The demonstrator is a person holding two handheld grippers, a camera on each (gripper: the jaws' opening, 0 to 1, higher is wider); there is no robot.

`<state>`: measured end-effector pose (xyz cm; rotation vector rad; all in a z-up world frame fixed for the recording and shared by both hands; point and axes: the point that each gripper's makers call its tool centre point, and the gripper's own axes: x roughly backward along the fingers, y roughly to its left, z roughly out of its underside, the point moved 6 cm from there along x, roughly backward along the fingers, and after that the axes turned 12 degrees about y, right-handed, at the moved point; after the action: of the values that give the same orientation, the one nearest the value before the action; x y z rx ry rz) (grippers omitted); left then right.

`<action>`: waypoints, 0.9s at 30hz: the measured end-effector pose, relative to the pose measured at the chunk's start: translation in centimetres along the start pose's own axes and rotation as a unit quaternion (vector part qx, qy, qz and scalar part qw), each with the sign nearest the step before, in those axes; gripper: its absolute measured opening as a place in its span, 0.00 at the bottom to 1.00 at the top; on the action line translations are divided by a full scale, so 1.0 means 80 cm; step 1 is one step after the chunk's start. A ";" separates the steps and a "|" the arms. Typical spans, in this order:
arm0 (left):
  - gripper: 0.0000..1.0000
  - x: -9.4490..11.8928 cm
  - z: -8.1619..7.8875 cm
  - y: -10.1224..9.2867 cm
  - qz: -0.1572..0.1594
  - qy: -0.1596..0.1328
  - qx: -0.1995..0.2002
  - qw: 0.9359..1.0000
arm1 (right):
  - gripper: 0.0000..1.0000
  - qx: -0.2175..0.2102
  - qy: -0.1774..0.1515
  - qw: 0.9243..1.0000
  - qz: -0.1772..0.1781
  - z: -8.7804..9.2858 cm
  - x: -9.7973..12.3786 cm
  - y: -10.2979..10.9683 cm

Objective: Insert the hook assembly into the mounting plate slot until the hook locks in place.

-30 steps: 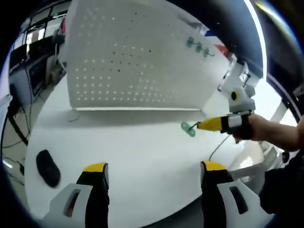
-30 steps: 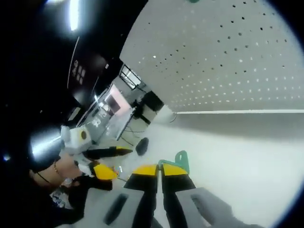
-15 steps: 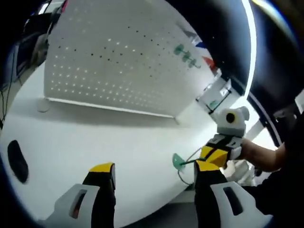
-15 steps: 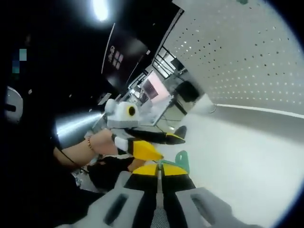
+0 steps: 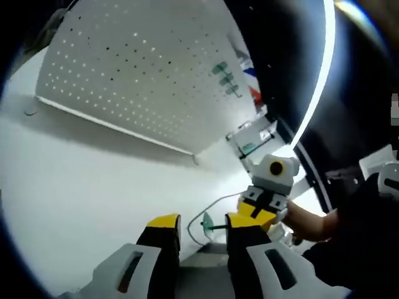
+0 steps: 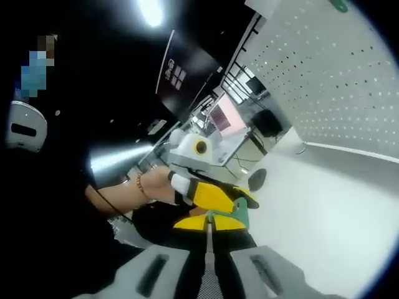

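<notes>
A small green hook assembly (image 5: 208, 220) hangs above the white table's edge, between the jaws of my left gripper (image 5: 204, 225). Those jaws stand open with a narrow gap, one on each side of the hook. My right gripper (image 5: 265, 196) reaches in from the right. In the right gripper view, my right gripper (image 6: 210, 223) is shut on the hook assembly (image 6: 229, 215), and the left gripper (image 6: 240, 202) closes in from the left with its yellow jaws beside the hook. The white pegboard mounting plate (image 5: 143, 81) stands upright at the back, also seen as the pegboard (image 6: 336, 81).
Several green hooks (image 5: 224, 78) sit high on the pegboard. A black mouse (image 6: 257, 179) lies on the white table (image 5: 93, 168). A thin cable (image 5: 215, 200) loops near the table edge. A person's hand (image 6: 153, 187) holds the left gripper. Monitors (image 6: 227, 118) stand beyond the table.
My left gripper's jaws have narrowed and come around the hook that my right gripper holds. The two grippers have drawn together near the table's edge, away from the pegboard.
</notes>
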<state>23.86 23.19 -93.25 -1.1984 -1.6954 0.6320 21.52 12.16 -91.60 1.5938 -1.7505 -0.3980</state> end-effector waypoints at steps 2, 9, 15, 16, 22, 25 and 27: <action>0.17 -0.001 0.002 -0.003 0.014 0.003 0.006 1.000 | 0.00 0.002 0.003 1.000 -0.001 0.001 0.000 0.000; 0.05 0.000 0.005 -0.002 -0.004 0.015 -0.019 1.000 | 0.00 0.005 0.005 1.000 -0.006 0.004 0.005 0.000; 0.02 0.000 -0.002 -0.007 -0.007 0.000 -0.024 1.000 | 0.00 0.015 0.015 1.000 0.006 0.007 0.008 -0.002; 0.02 -0.001 -0.002 -0.006 -0.017 0.004 -0.033 0.999 | 0.00 0.019 0.014 1.000 0.009 0.007 0.008 -0.002; 0.01 -0.004 -0.008 -0.010 -0.046 0.005 -0.063 0.997 | 0.00 0.019 0.014 0.999 0.028 0.008 0.010 -0.008; 0.01 -0.005 -0.015 -0.011 -0.063 -0.010 -0.082 0.995 | 0.01 0.026 0.011 0.999 0.047 0.005 0.014 -0.013; 0.01 -0.005 -0.020 -0.013 -0.077 -0.023 -0.099 0.992 | 0.03 0.025 0.010 0.998 0.060 0.002 0.017 -0.016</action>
<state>24.91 22.30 -91.86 -1.1823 -1.9035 0.4058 22.40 10.59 -92.17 1.5124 -1.8433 -0.2801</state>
